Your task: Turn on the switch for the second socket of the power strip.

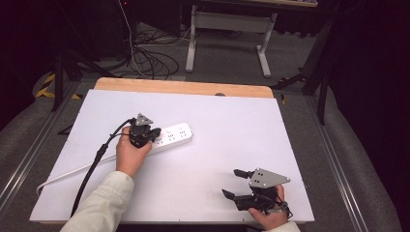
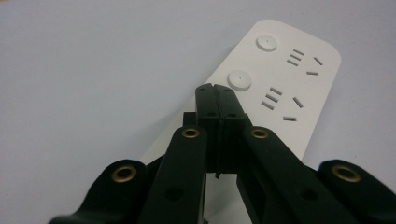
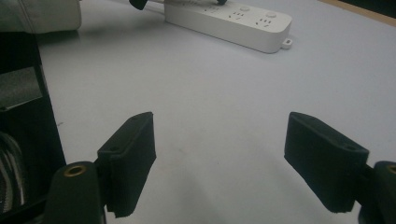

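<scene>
Power strip, smooth white plastic with rounded corners, flat on white bench, left tool pressed together over its round button, right tool spread wide, well apart.

The surface is white, with a light wooden edge at its far side. The power strip is white too, with round white buttons and small grey slots. Both the left tongs and the right tongs are black, with small brass-coloured rivets. The plate on top of each is grey. The sleeve is pale beige. The floor is grey, and black cables lie on it.
</scene>
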Available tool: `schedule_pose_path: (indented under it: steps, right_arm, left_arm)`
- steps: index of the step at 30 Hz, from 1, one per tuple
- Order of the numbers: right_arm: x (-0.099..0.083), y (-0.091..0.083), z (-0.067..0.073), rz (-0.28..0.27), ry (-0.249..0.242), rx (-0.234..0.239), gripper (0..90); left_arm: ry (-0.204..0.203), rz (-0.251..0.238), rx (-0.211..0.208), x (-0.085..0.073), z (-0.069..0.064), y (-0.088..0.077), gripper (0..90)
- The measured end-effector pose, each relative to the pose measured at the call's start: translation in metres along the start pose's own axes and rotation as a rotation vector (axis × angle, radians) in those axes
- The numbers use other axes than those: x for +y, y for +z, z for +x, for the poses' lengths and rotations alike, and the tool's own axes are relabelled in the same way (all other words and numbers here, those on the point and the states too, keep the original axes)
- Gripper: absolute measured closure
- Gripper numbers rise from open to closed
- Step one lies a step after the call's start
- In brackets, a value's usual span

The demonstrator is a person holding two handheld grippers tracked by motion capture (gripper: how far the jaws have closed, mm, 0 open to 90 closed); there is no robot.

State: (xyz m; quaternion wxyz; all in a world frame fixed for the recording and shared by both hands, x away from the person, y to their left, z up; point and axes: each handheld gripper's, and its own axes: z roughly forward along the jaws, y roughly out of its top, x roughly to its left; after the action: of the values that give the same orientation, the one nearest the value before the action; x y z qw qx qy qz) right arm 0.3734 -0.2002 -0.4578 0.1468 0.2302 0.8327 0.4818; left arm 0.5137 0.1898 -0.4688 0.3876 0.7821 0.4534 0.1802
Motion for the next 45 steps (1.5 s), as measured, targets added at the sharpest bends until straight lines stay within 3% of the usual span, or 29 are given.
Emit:
schedule_pose_path:
  steps: [3,8,13,16,18,24,26,30,34,35,38,41,43,45]
  right_arm:
    - [0.0,0.0,0.0,0.0,0.001,0.0,25.4]
    - [0.0,0.0,0.0,-0.001,-0.003,0.002,25.4]
    - [0.0,0.0,0.001,-0.001,-0.003,0.005,25.4]
    - [-0.001,0.0,0.001,0.0,-0.003,0.006,25.4]
    - [-0.001,0.0,0.001,0.0,-0.003,0.006,25.4]
    - [-0.001,0.001,0.001,0.006,-0.003,0.009,25.4]
    - [-0.001,0.001,0.001,0.007,-0.003,0.008,25.4]
    - [-0.001,0.001,0.002,0.007,-0.003,0.01,25.4]
    - [-0.001,0.001,0.001,0.008,-0.002,0.009,25.4]
    - [-0.001,0.0,0.001,0.007,-0.003,0.008,25.4]
    - [-0.001,0.0,0.001,0.004,0.0,0.007,25.4]
    - [-0.001,0.0,0.0,0.004,0.003,0.003,25.4]
    - [-0.001,0.0,0.0,0.004,0.004,0.003,25.4]
    - [-0.001,0.001,0.0,0.005,0.005,0.004,25.4]
  left_arm:
    - [-0.006,0.0,0.001,0.0,0.002,0.0,90.0]
    - [0.027,-0.001,0.032,-0.001,-0.004,0.001,90.0]
    - [0.012,0.001,0.037,-0.001,-0.005,0.001,90.0]
    - [0.056,-0.003,0.101,-0.002,-0.005,0.001,90.0]
    - [0.024,-0.01,0.078,-0.003,-0.002,0.0,90.0]
    - [0.029,-0.01,0.079,-0.003,-0.004,0.001,90.0]
    - [0.049,-0.004,0.097,-0.003,-0.005,0.001,90.0]
    - [0.03,0.01,0.076,-0.003,-0.004,0.0,90.0]
    - [0.039,0.016,0.083,-0.001,-0.006,0.0,90.0]
    - [0.037,0.018,0.076,-0.001,-0.005,0.0,90.0]
    - [-0.02,0.035,0.041,0.002,0.002,-0.005,90.0]
    - [-0.013,0.029,0.041,0.003,0.004,-0.01,89.9]
    - [-0.012,0.005,-0.001,0.005,0.002,-0.016,89.8]
    - [-0.006,-0.009,-0.009,0.007,0.001,-0.021,89.7]
